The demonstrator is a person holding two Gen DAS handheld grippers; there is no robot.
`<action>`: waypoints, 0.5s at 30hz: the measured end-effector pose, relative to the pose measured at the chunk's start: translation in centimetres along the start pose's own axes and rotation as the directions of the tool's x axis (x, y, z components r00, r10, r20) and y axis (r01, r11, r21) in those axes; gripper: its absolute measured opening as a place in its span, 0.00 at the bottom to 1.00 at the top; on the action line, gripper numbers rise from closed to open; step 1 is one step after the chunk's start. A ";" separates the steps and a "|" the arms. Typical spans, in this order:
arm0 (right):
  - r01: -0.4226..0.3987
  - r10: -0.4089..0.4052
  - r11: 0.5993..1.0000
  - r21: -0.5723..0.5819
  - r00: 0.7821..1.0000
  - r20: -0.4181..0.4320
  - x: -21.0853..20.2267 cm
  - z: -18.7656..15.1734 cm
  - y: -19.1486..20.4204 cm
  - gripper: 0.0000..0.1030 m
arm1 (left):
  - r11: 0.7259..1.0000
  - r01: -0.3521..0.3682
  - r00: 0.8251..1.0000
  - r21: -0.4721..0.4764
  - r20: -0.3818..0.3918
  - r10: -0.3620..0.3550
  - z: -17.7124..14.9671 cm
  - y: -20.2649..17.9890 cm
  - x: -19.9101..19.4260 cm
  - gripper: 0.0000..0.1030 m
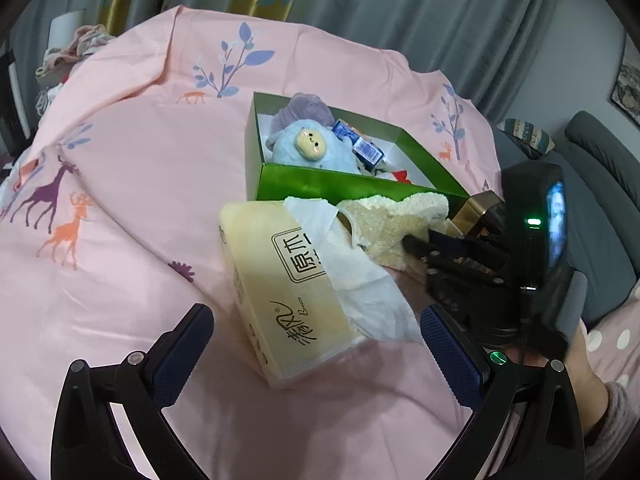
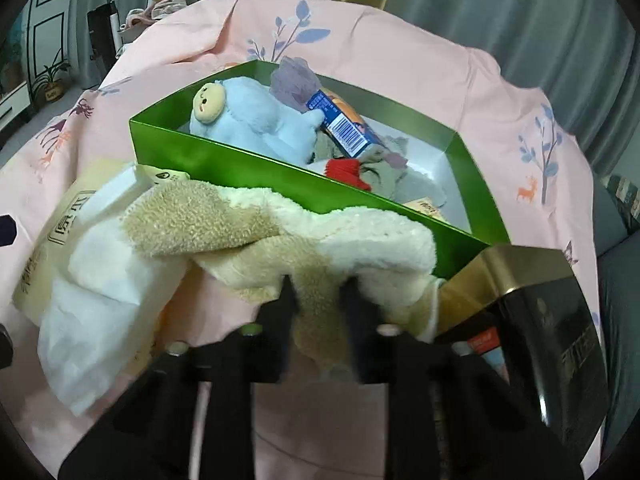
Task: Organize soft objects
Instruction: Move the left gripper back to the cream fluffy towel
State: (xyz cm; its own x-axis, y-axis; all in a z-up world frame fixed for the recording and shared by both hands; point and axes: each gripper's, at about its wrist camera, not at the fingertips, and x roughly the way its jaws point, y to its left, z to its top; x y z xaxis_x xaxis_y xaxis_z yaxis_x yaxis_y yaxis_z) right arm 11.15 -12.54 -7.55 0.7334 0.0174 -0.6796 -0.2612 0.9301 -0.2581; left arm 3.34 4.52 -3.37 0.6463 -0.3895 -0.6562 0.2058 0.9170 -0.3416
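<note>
- A bed under a pink sheet (image 1: 120,208) carries everything.
- My right gripper (image 2: 316,292) has its fingers pinched onto the cream towel (image 2: 280,232), just short of the green box (image 2: 256,168) ahead, probably bound for it.
- My left gripper (image 1: 316,344) has its fingers spread wide, holding nothing, straddling the tissue pack (image 1: 280,280).

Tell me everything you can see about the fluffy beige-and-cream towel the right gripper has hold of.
The fluffy beige-and-cream towel looks like soft terry or fleece, patched tan and off-white. It lies crumpled and folded on the pink printed bedsheet, just in front of the green open box, its left end over the white tissue of the tissue pack. The right hand-held gripper is shut on its near fold.
</note>
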 end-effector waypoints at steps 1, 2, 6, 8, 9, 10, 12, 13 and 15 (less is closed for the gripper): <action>-0.006 0.006 1.000 0.010 1.000 0.017 -0.7 -0.2 -0.3 0.10 | 1.000 0.005 1.000 -0.001 -0.001 -0.005 0.0 0.0 0.1 1.00; -0.014 0.014 1.000 0.021 0.999 0.036 -1.6 -0.5 -0.5 0.10 | 1.000 0.013 1.000 0.000 -0.007 -0.013 -0.1 -0.1 0.1 1.00; -0.148 0.140 0.985 0.086 0.986 0.095 -6.1 -2.2 -1.6 0.09 | 0.998 0.067 0.997 -0.004 -0.023 -0.067 -0.2 -0.7 0.1 1.00; -0.216 0.205 0.971 0.105 0.974 0.101 -8.0 -3.7 -2.0 0.09 | 0.994 0.111 0.993 -0.006 -0.043 -0.111 -0.4 -1.4 0.2 1.00; -0.247 0.236 0.962 0.115 0.967 0.100 -8.5 -4.3 -2.0 0.09 | 0.992 0.126 0.991 -0.007 -0.054 -0.126 -0.5 -1.8 0.2 1.00; -0.270 0.259 0.955 0.123 0.961 0.098 -9.3 -5.1 -2.0 0.09 | 0.991 0.135 0.989 -0.001 -0.061 -0.135 -0.6 -2.4 0.3 1.00; -0.313 0.302 0.940 0.135 0.948 0.096 -10.7 -6.4 -2.1 0.09 | 0.989 0.144 0.988 0.024 -0.067 -0.142 -0.9 -3.4 0.3 1.00; -0.338 0.327 0.930 0.141 0.940 0.100 -11.4 -7.0 -2.1 0.09 | 0.987 0.159 0.985 0.034 -0.075 -0.156 -1.0 -4.0 0.4 1.00; -0.357 0.346 0.924 0.133 0.933 0.100 -12.6 -8.0 -1.9 0.09 | 0.983 0.181 0.980 0.040 -0.088 -0.177 -1.4 -4.8 0.4 1.00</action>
State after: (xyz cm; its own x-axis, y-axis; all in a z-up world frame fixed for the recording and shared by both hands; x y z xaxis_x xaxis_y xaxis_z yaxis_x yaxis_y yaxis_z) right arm -2.60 -17.49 -4.05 0.6565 0.3750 -0.6545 -0.4203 0.9024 0.0955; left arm 1.59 -0.15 -2.88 0.5320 -0.5521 -0.6420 0.3491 0.8338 -0.4278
